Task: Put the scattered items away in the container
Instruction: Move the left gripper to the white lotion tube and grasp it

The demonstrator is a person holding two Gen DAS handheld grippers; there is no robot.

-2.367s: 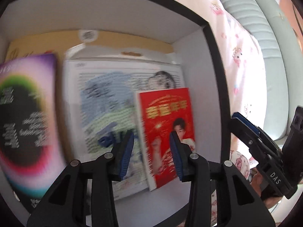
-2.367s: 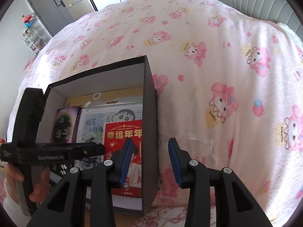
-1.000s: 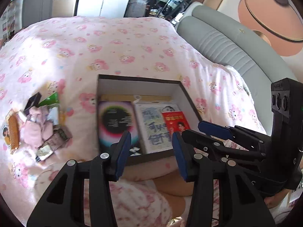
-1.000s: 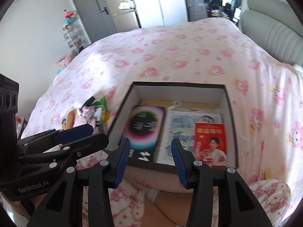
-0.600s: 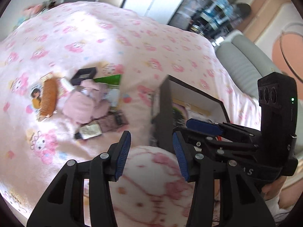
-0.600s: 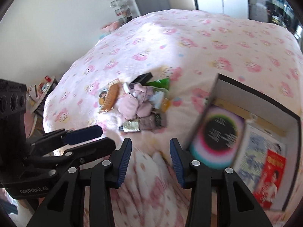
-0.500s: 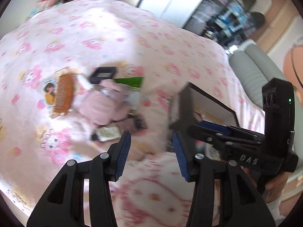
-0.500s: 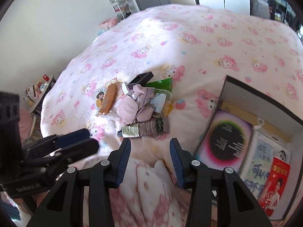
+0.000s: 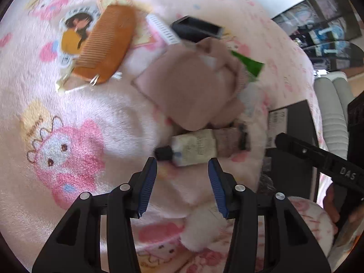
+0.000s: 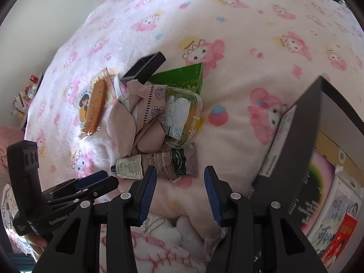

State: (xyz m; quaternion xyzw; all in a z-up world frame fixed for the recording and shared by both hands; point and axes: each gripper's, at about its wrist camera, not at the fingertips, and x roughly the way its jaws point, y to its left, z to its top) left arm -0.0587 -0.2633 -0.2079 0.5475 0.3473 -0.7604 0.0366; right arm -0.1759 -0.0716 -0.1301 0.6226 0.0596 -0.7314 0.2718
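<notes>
A heap of small items lies on a pink cartoon-print blanket (image 10: pixel 238 18), with both grippers poised over it. The left gripper (image 9: pixel 182 182) points down at a hand-cream tube (image 9: pixel 200 146), its blue-padded jaws standing partly apart and empty, the tube's black cap just ahead of the left pad. The right gripper (image 10: pixel 179 186) hangs over the same tube (image 10: pixel 157 162), jaws likewise partly apart with nothing between them.

Above the tube sits a folded beige pouch (image 10: pixel 136 122) with a strip of shell drawings, overlapping a clear-lidded box (image 10: pixel 184 116) printed with a cartoon figure. A green packet (image 10: pixel 182 77) behind it reads "Corn" among letters too blurred to make out. A brown comb (image 10: pixel 94 105) rests on a card showing a drawn girl, beside a small black tray (image 10: pixel 145 67).

At the right edge stands the container (image 10: pixel 295 141), a black box with a white label on its outer wall; the print is too small to read. Inside lie a black booklet (image 10: pixel 318 179) ringed in rainbow colour, a pale printed sheet and a red packet (image 10: pixel 339 248). The left gripper's body, seen from the right, bears "GenRobot"; the right gripper's body (image 9: pixel 329 161), seen from the left, reads "DAS".
</notes>
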